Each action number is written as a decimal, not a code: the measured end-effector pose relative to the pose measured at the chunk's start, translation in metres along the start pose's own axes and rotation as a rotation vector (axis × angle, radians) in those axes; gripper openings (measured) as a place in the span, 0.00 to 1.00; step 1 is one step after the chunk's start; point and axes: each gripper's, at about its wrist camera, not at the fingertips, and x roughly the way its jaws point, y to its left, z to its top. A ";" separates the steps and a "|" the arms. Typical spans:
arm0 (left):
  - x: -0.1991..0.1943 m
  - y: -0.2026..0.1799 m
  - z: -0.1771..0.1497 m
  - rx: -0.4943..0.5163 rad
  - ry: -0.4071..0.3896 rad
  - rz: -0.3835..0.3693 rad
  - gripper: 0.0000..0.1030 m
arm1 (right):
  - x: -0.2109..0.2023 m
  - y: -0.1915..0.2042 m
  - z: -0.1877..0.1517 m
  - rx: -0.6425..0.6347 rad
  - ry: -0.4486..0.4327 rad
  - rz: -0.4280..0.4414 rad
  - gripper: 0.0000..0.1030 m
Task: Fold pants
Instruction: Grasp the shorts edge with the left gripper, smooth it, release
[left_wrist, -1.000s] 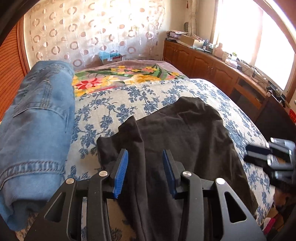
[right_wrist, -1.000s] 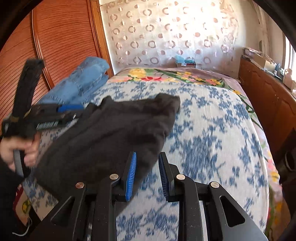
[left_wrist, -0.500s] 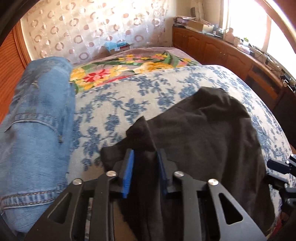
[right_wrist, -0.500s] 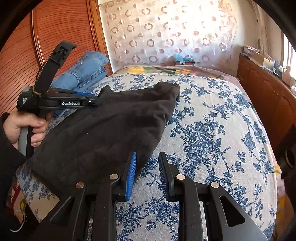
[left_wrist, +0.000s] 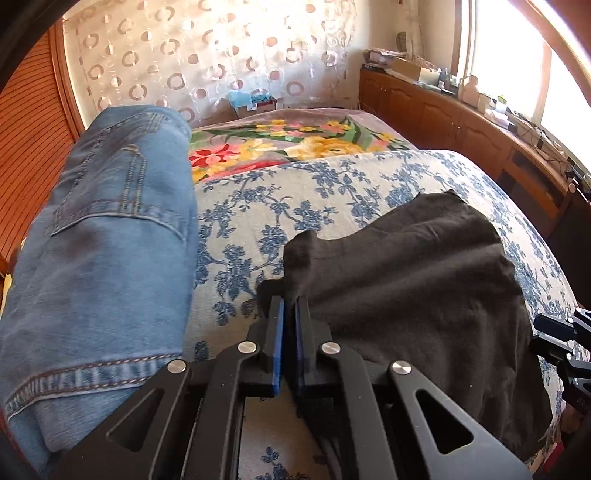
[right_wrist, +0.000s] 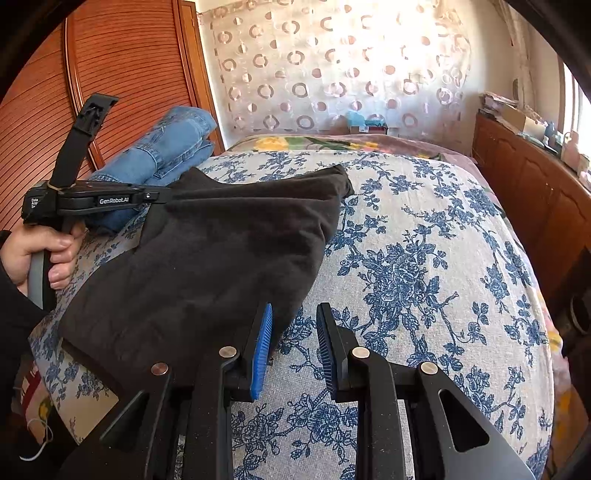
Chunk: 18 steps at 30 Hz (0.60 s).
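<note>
Dark grey pants lie loosely bunched on the blue-flowered bedspread. My left gripper is shut on the left edge of the pants, a peak of cloth sticking up past the pads. In the right wrist view the pants spread left of centre, with the left gripper gripping their far left edge. My right gripper is open at the pants' near right edge, its left pad touching the cloth, nothing between the pads.
Folded blue jeans lie along the left side of the bed, next to the left gripper. A bright floral blanket covers the far end. Wooden cabinets run along the right. A slatted wooden wardrobe stands on the left.
My left gripper has closed from open onto the left edge of the pants. My right gripper has stayed open by the pants' right edge.
</note>
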 end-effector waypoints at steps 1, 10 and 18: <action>-0.002 0.002 0.000 -0.005 -0.003 0.001 0.06 | -0.001 0.000 0.000 -0.001 -0.001 -0.001 0.25; -0.017 -0.002 -0.006 -0.018 -0.054 -0.062 0.48 | -0.003 0.003 -0.001 -0.007 -0.005 -0.005 0.25; -0.037 -0.013 -0.025 -0.017 -0.109 -0.087 0.59 | -0.004 0.002 -0.001 -0.012 -0.011 -0.004 0.25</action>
